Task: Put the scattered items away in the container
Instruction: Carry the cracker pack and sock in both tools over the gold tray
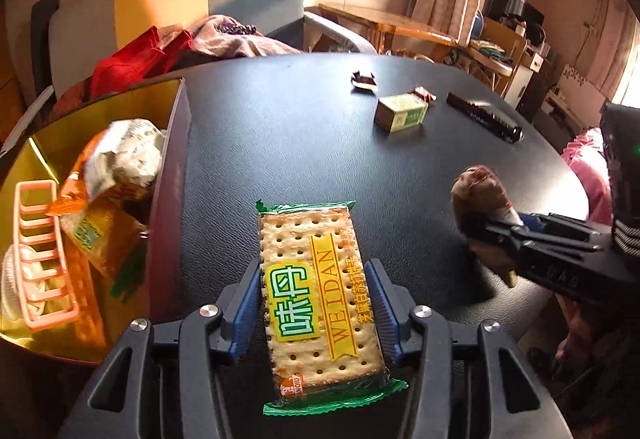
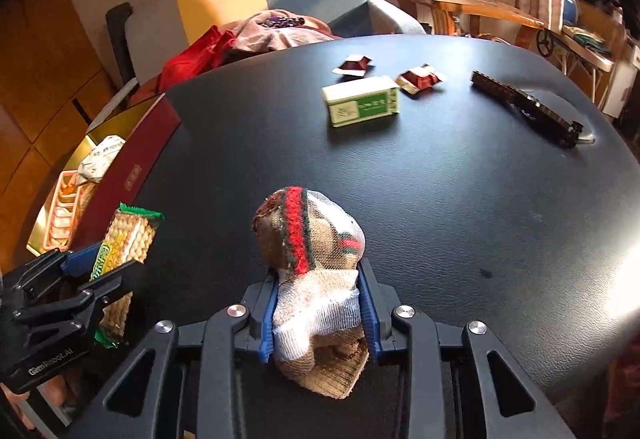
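My left gripper (image 1: 316, 275) is shut on a green-edged cracker packet (image 1: 316, 287), held above the black table just right of the gold-lined box (image 1: 176, 143). The box holds a pink rack (image 1: 44, 259), orange snack packets (image 1: 96, 235) and a crumpled white bag (image 1: 124, 155). My right gripper (image 2: 320, 279) is shut on a rolled sock (image 2: 316, 239) with red and green stripes, lifted over the table's near side. That sock (image 1: 480, 199) and right gripper (image 1: 508, 235) show at the right of the left wrist view. The cracker packet (image 2: 124, 243) appears at the left of the right wrist view.
Farther back on the table (image 2: 440, 199) lie a green and white carton (image 2: 360, 105), two red-brown wrapped candies (image 2: 352, 65) (image 2: 420, 79) and a long dark bar (image 2: 528, 107). A chair with red and pink clothes (image 1: 152, 51) stands behind the box.
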Demonstrator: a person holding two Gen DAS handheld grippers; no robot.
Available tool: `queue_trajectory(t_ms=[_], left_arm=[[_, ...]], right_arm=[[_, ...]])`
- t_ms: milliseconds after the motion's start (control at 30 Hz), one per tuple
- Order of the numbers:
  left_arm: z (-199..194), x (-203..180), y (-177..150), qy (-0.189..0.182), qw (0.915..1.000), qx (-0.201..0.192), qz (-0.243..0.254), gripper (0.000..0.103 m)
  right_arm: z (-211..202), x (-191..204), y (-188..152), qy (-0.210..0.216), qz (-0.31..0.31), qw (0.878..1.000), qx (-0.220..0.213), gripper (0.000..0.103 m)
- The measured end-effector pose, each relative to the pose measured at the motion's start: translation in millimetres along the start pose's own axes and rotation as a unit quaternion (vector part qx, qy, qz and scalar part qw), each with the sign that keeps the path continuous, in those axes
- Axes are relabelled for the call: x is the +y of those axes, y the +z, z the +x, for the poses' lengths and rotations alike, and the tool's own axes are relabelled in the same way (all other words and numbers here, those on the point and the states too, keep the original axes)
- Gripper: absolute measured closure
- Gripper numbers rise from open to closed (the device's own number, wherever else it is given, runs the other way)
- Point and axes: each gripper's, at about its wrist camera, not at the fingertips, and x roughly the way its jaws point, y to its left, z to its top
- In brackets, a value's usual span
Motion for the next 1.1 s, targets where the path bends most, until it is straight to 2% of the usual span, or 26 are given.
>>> queue_trajectory(t_ms=[100, 333, 533, 700, 867, 1100], left_arm=[[-12, 9, 3, 0.002, 0.9998, -0.011, -0.014, 0.052], [-47, 53, 7, 0.043, 0.9956, -0.05, -0.066, 0.052], [-67, 109, 7, 0.089, 0.9855, -0.068, -0.127, 0.052], [-75, 150, 6, 0.119, 0.976, -0.078, -0.165, 0.052], [-74, 180, 8, 0.15, 0.9686, -0.079, -0.182, 0.052], [-70, 218, 7, 0.186, 0.9587, -0.074, -0.202, 0.052]], right_arm=[[-2, 15, 4, 0.016, -0.008, 1.0, -0.003, 0.068], [-8, 73, 22, 0.077, -0.048, 0.996, -0.018, 0.068], [-5, 142, 41, 0.138, -0.101, 0.985, -0.024, 0.068], [0, 196, 50, 0.171, -0.143, 0.975, -0.024, 0.069], [16, 240, 61, 0.191, -0.17, 0.967, -0.014, 0.069], [46, 285, 75, 0.197, -0.193, 0.961, 0.0, 0.068]])
